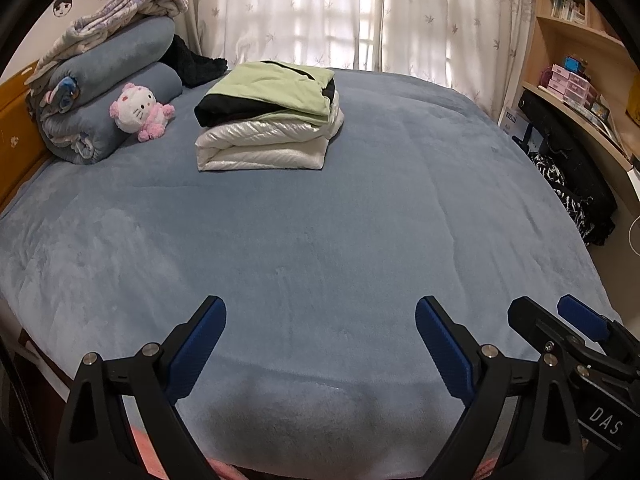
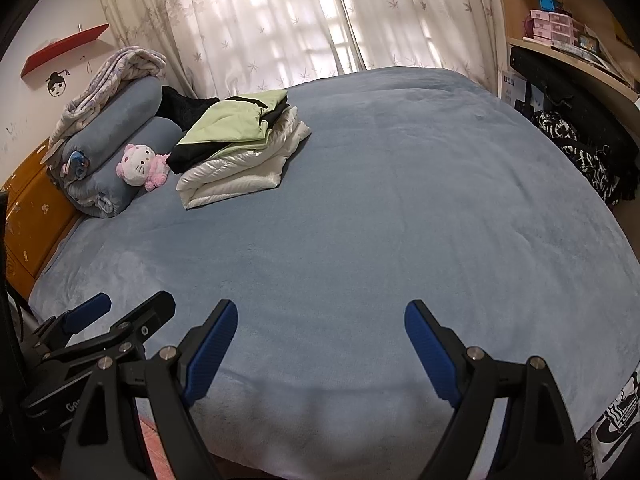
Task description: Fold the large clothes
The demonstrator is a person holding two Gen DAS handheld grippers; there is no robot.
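A stack of folded clothes sits at the far left of the blue bed (image 1: 320, 220) (image 2: 380, 220): a green and black garment (image 1: 276, 92) (image 2: 232, 124) lies on top of a shiny white padded coat (image 1: 264, 144) (image 2: 236, 176). My left gripper (image 1: 320, 312) hovers open over the near edge of the bed with nothing between its blue pads. My right gripper (image 2: 320, 316) is beside it, also open and empty. Each gripper shows at the edge of the other's view, the right gripper (image 1: 560, 320) at lower right and the left gripper (image 2: 132, 308) at lower left.
Rolled blue blankets (image 1: 112, 92) (image 2: 120, 140) with a patterned quilt on top and a pink plush cat (image 1: 140, 112) (image 2: 142, 166) lie by the orange headboard (image 2: 36, 220). Curtains (image 1: 340, 12) hang behind the bed. A shelf and desk (image 1: 580, 80) with dark bags (image 2: 580, 148) stand to the right.
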